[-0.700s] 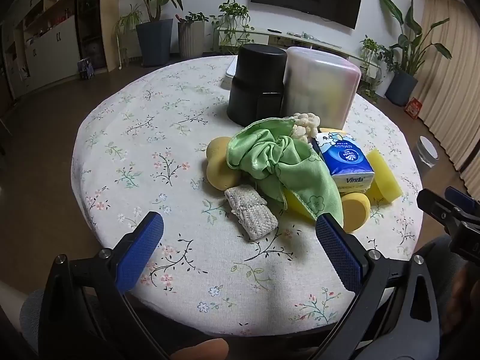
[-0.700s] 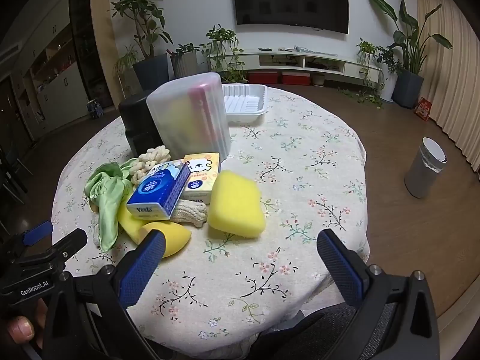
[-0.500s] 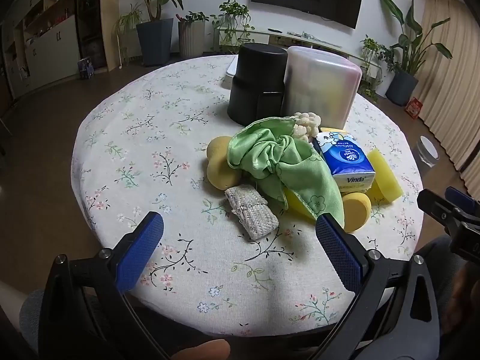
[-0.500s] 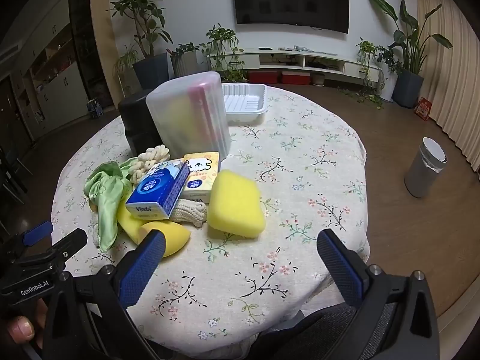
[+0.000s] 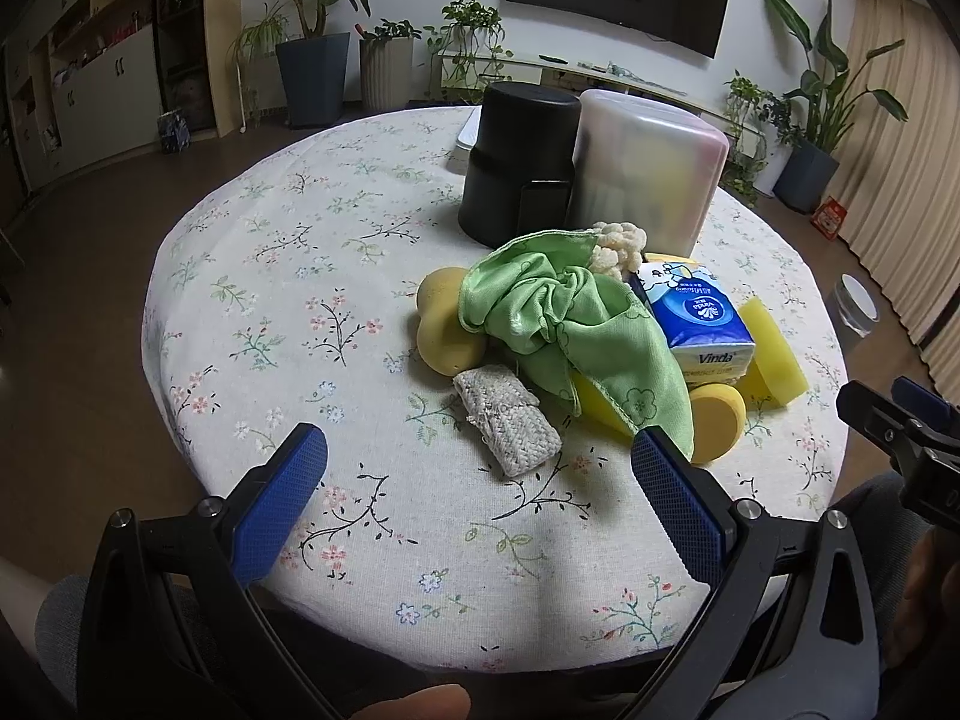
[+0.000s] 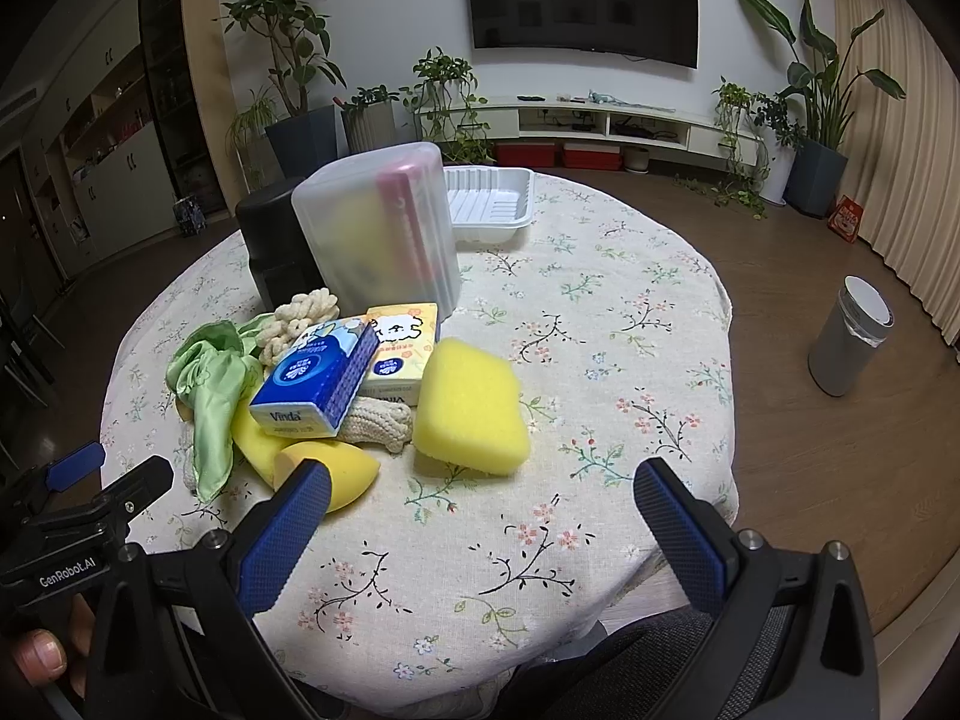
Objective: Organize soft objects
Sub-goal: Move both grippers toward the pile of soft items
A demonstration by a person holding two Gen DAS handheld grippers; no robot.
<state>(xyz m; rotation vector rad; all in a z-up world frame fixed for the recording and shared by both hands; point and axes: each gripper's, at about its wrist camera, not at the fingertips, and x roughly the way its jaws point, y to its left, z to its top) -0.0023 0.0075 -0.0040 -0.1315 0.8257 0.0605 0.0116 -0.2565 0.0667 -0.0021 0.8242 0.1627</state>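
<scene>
Crowding the soft pile [image 5: 576, 336], black canister [image 5: 516, 162] and clear box [image 5: 648, 174] stand behind; both grippers' fingers [image 5: 282, 498] apart.

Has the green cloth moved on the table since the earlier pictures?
No. The green cloth lies draped over the yellow sponges, just in front of the black container, as before.

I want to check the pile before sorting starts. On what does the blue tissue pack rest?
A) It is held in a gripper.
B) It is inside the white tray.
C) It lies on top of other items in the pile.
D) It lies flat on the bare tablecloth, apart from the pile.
C: the blue tissue pack sits raised on the pile, over a knitted roll and yellow sponges.
</scene>
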